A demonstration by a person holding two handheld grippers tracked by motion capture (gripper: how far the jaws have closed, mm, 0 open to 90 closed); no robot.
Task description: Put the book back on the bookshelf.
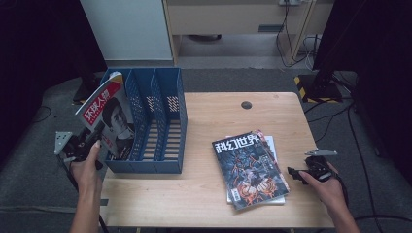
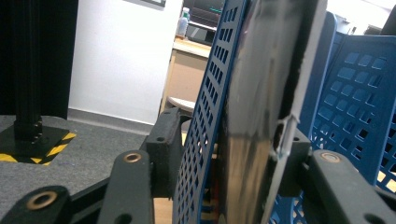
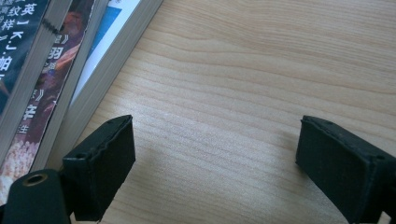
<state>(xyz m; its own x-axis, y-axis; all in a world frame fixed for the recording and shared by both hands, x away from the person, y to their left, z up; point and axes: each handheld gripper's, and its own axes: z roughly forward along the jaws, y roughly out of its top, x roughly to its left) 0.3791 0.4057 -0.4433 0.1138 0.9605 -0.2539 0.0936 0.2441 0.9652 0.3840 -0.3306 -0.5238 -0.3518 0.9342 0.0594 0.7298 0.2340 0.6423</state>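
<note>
Carefully: left gripper [image 1: 81, 145], fingers pinching magazine [image 1: 109, 116], w/ file rack [image 1: 167, 121] left slot below — keep upright, lower straight. Right gripper [image 3: 215, 154] fingers wide.

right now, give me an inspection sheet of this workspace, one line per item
surface: wooden table, bare between rack and stack, a dark round hole near its far edge
job's things: red-topped magazine held tilted at the leftmost slot of the blue rack, not yet fully in; the rack's other slots look empty; magazine stack lies flat on the table's right half
clutter: nothing seen
grippers: left gripper shut on the magazine, which sits between its jaws in the left gripper view; right gripper open, low over bare wood right of the stack, holding nothing
cables: several on the floor right of the table
surroundings: grey carpet, black stand with hazard-striped base, pale cabinet behind
</note>
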